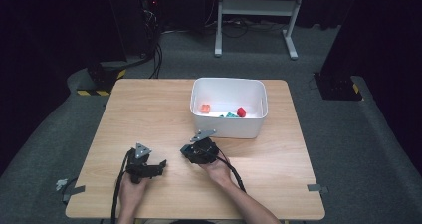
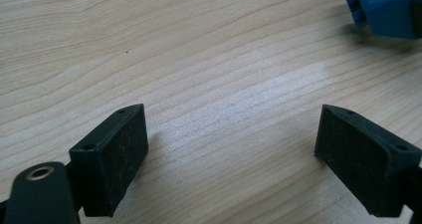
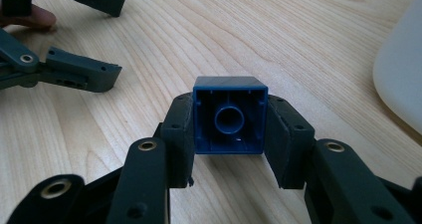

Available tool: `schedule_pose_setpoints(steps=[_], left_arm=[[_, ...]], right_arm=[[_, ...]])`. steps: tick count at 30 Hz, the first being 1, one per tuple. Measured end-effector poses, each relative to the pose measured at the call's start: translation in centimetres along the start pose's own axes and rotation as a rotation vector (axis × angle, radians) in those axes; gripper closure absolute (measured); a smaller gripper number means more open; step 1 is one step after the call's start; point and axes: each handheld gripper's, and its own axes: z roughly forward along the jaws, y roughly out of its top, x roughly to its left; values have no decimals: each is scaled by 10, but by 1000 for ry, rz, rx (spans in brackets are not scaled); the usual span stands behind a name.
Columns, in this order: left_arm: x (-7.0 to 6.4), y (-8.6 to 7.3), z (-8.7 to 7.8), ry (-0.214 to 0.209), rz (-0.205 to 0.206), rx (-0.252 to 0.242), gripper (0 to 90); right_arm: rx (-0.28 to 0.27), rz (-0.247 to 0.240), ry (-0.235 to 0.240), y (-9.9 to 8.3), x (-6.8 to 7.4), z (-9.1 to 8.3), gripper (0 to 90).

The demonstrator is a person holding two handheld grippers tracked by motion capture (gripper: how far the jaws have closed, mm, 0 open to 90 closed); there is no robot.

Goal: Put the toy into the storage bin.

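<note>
Right tool [image 3: 229,134] clenched on a small blue hollow plastic building block [image 3: 229,115], open underside facing its camera, jaws flat against two opposite walls. Block sits low over the pale wooden worktop [image 1: 149,109], at about 7 o'clock from the white rectangular plastic bin [image 1: 254,129] and near its front wall. Left tool [image 2: 231,154] released, jaws wide apart over bare wood, nothing between them; it lies at 9 o'clock of the right tool. Bin holds an orange block [image 1: 205,108], a red block [image 1: 241,112] and a teal piece [image 1: 230,115]. Judgement: step in hand is carrying the block to the bin. Lift clear of the rim first, keep the squeeze even on the smooth walls, let go only once over the bin floor.
</note>
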Motion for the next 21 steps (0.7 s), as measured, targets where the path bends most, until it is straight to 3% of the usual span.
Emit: schedule_pose_setpoints(steps=[21], left_arm=[[0,0,0,0,0,0,131]], right_arm=[[-36,-18,28,10,-2,-30,588]])
